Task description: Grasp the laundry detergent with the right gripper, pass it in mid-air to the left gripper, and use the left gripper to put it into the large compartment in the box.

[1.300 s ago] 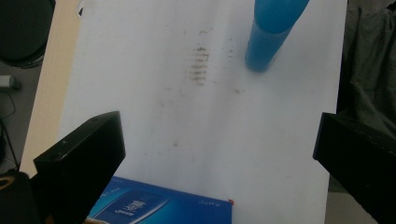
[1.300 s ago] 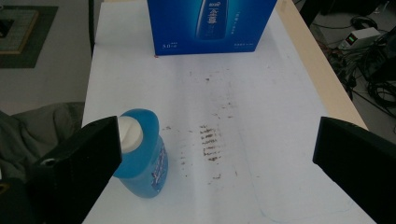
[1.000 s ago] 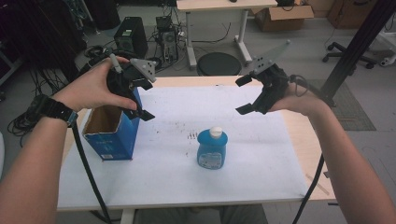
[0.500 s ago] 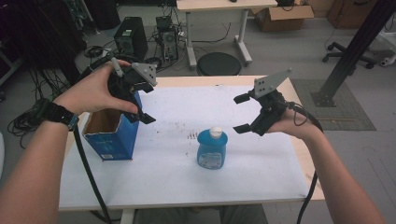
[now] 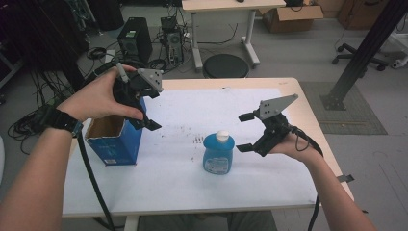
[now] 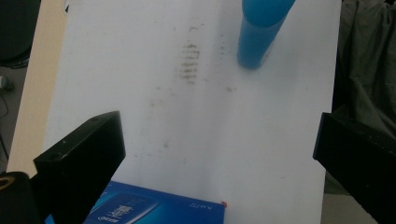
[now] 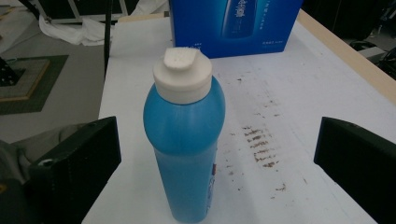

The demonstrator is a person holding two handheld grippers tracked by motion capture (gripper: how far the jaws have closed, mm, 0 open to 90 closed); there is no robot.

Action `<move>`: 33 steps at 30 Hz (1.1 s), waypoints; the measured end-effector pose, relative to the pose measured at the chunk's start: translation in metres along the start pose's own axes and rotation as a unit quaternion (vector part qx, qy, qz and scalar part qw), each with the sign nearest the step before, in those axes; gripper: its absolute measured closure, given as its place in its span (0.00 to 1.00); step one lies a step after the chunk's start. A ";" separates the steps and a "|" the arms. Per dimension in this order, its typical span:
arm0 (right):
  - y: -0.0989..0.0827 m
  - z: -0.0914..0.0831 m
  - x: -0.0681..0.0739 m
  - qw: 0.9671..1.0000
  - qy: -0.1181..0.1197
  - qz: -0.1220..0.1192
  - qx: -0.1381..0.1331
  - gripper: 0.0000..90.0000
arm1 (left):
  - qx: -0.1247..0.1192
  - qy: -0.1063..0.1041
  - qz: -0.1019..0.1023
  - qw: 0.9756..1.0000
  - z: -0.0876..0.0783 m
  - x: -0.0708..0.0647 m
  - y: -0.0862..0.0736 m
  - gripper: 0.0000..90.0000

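Because the blue bottle [image 5: 218, 154] stands upright near the middle of the white surface [image 5: 192, 192], its long axis runs straight up, so you would close on its sides. Your right claw [image 5: 245, 132] is the nearer one: it hangs just beside the bottle at its 3 o'clock, jaws spread wide and empty. In the right gripper view the bottle [image 7: 186, 140] sits between those jaws. Your left claw [image 5: 149, 113], also open, hovers over the blue box [image 5: 115, 142] at the bottle's 9 o'clock.
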State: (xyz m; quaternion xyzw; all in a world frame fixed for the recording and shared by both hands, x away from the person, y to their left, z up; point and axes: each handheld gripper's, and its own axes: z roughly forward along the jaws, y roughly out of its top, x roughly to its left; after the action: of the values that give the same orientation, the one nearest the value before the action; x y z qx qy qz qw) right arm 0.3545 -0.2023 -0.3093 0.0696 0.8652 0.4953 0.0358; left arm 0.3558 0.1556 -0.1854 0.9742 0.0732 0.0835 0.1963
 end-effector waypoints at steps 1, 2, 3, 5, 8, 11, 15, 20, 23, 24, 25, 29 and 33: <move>-0.002 0.001 0.001 1.000 0.000 0.002 -0.003 0.01 | 0.000 -0.001 0.001 1.000 0.000 0.000 0.000 0.03; -0.004 0.003 0.001 1.000 0.002 0.005 -0.006 0.01 | 0.000 -0.001 0.000 1.000 0.001 0.000 0.000 0.03; -0.005 0.004 0.002 1.000 0.003 0.005 -0.009 0.01 | 0.000 0.000 0.000 1.000 0.001 0.000 0.001 0.03; -0.007 0.008 0.003 1.000 0.000 0.006 -0.011 0.01 | 0.000 -0.001 0.000 1.000 0.000 0.000 0.001 0.03; -0.009 0.013 0.005 1.000 0.003 0.004 -0.016 0.01 | -0.001 -0.001 0.000 1.000 0.001 0.000 0.001 0.03; -0.010 0.018 0.007 1.000 0.007 0.003 -0.015 0.01 | -0.001 -0.001 0.001 1.000 0.001 0.000 0.001 0.03; -0.012 0.026 0.008 1.000 0.007 0.004 -0.016 0.01 | -0.002 -0.002 0.001 1.000 0.001 0.000 0.001 0.03; -0.018 0.039 0.011 1.000 0.007 0.004 -0.008 0.01 | -0.001 -0.002 0.002 1.000 0.002 0.000 0.001 0.03; -0.020 0.045 0.013 1.000 0.004 0.003 -0.006 0.01 | -0.004 -0.004 0.003 1.000 0.001 0.000 0.001 0.03; -0.020 0.045 0.013 1.000 0.004 0.003 -0.006 0.01 | -0.004 -0.004 0.003 1.000 0.001 0.000 0.001 0.03; -0.021 0.047 0.013 1.000 0.001 0.003 -0.006 0.01 | -0.003 -0.003 0.003 1.000 0.001 0.000 0.001 0.03; -0.026 0.056 0.016 1.000 -0.004 0.009 -0.014 0.02 | -0.003 -0.004 0.005 1.000 0.002 -0.001 0.002 0.03; -0.029 0.061 0.017 1.000 -0.008 0.010 -0.014 0.02 | -0.005 -0.005 0.005 1.000 0.002 -0.001 0.002 0.03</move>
State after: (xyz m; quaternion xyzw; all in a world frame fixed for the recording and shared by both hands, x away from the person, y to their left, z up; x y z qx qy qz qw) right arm 0.3432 -0.1622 -0.3654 0.0818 0.8571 0.5071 0.0393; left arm 0.3556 0.1524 -0.1868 0.9740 0.0673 0.0802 0.2010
